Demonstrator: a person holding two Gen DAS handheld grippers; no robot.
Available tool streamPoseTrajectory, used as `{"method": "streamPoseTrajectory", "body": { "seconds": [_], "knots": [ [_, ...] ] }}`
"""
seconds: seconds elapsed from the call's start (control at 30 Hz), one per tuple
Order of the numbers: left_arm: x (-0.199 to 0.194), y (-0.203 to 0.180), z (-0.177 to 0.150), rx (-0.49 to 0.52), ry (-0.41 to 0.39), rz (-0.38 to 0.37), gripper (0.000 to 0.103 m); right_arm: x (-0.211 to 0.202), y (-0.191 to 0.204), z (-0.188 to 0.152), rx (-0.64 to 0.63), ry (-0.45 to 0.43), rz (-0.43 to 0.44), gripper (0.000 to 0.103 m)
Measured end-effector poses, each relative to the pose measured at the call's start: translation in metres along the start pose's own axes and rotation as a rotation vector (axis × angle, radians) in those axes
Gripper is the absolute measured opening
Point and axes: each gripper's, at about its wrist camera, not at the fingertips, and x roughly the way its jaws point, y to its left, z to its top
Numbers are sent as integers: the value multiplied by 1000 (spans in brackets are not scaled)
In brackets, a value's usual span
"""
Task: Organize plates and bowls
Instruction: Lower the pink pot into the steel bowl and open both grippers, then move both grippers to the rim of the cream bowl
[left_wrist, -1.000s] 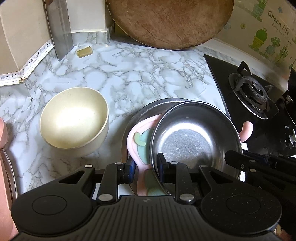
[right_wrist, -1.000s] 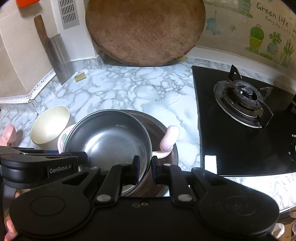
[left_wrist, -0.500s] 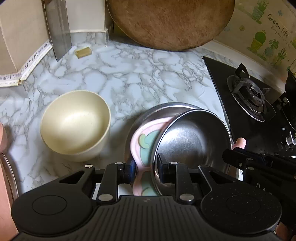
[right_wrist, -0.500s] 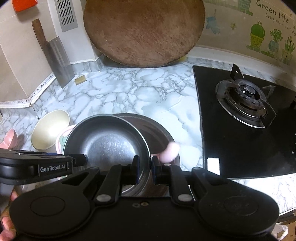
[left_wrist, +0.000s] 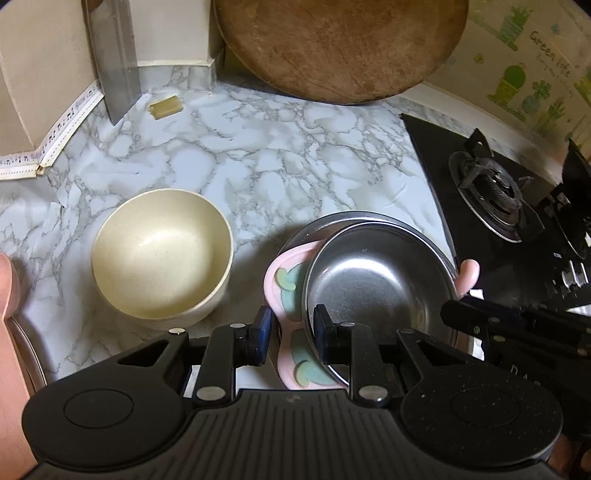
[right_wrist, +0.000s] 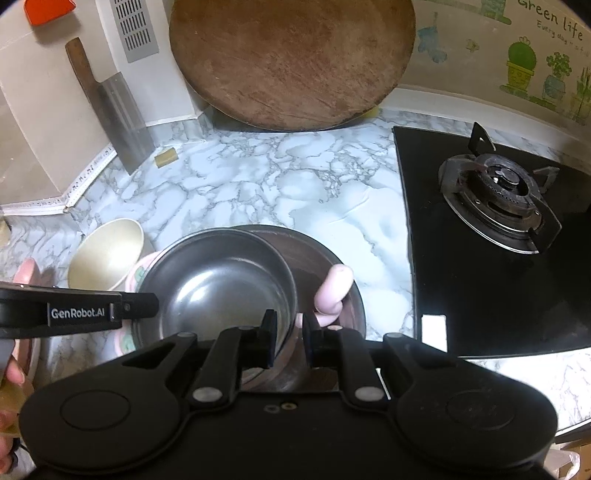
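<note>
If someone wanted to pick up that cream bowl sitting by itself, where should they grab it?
Probably by the rim of the cream bowl, from above, one finger inside the wall and one outside. It stands upright, mouth open, has no handle, and looks too wide to span.

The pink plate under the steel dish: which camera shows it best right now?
Left wrist view. The pink plate shows its rim and green pattern beside the steel dish. In the right wrist view only a sliver of it peeks out left of the dish, plus one pink lobe.
</note>
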Motion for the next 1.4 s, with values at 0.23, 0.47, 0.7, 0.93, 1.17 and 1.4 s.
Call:
{"method": "streamPoseTrajectory", "body": {
  "seconds": [0.23, 0.47, 0.7, 0.93, 1.17, 1.4],
  "knots": [
    [-25, 4, -2, 43, -52, -16, 23, -14, 10, 7, -56, -18, 25, 16],
    [-49, 21, -3, 47, -118, 12, 43, -26, 23, 20, -103, -60, 95, 17],
    [-66, 43, -2, 15, -171, 35, 64, -28, 43, 34, -143, -84, 167, 51],
    [-72, 66, 0, -25, -210, 77, 80, -24, 68, 55, -217, -116, 199, 92],
    [-56, 95, 8, -121, -189, 120, 90, 7, 83, 89, -196, -53, 257, 97],
    [-25, 116, 18, -225, -109, 153, 90, 63, 97, 110, -156, 63, 249, 96]
  ]
}}
